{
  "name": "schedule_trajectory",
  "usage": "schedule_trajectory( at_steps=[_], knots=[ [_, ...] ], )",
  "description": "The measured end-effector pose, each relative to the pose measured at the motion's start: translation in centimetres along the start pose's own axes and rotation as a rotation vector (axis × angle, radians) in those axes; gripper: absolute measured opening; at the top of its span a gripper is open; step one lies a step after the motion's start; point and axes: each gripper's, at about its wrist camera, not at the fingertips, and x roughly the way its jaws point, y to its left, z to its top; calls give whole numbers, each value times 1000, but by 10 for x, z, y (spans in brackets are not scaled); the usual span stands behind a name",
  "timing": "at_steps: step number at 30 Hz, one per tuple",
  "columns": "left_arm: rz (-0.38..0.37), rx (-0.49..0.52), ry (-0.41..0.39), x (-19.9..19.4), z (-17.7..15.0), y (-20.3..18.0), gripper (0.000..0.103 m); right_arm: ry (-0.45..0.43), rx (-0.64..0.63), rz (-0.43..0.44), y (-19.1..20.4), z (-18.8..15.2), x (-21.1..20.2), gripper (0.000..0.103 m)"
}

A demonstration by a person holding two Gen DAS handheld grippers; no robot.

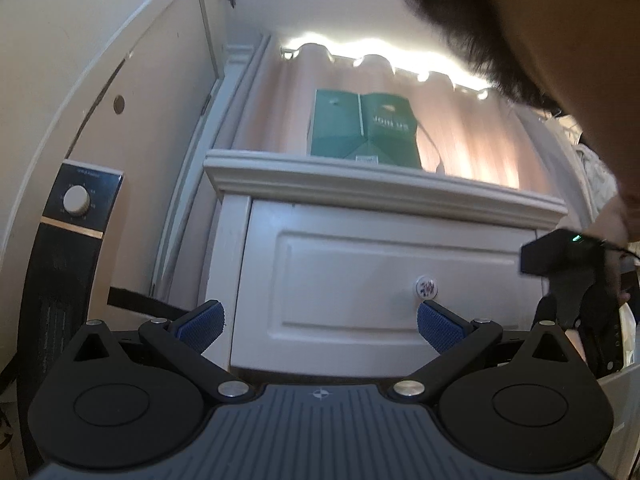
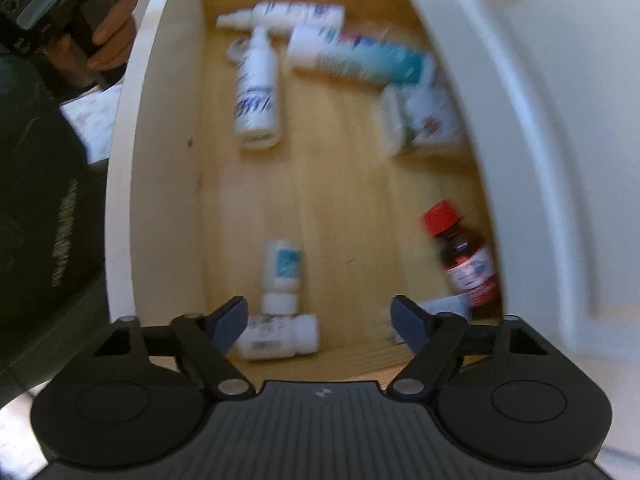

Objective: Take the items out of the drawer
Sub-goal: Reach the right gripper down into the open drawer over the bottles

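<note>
Since the left wrist camera sits low and looks up, you mostly get the front of a white nightstand (image 1: 384,200), with the left gripper (image 1: 320,322) spread wide and nothing between its blue pads (image 1: 202,320). The closed drawer front has a little patterned knob (image 1: 427,288), just above the right-hand pad. On top of the nightstand is a green box (image 1: 364,130) in front of a pale curtain (image 1: 460,128). Off to the left there's a black appliance with a white dial (image 1: 76,199). At the right edge you can see a hand on the other black tool, and dark hair fills the top right corner.

Over on the right wrist view, it's blurry, but the right gripper (image 2: 320,324) hangs over an open wooden drawer (image 2: 340,184), also spread and holding nothing. Inside are the items: a small white bottle (image 2: 280,336) lying right by the left pad, another small white one with a teal label (image 2: 283,266) just behind it, a brown bottle with a red cap (image 2: 464,256) against the right wall, plus white spray bottles (image 2: 256,92) and a teal-and-white tube (image 2: 360,58) toward the back. The person's left hand (image 2: 108,36) grips its tool at top left.
</note>
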Motion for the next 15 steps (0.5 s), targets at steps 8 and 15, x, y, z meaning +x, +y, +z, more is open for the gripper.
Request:
schedule_trajectory(
  at_steps=[8, 15],
  knots=[
    [6, 10, 8, 1, -4, 2, 103, 169, -49, 31, -11, 19, 26, 52],
    [33, 0, 12, 4, -6, 6, 103, 238, -43, 139, -4, 19, 37, 53]
  ],
)
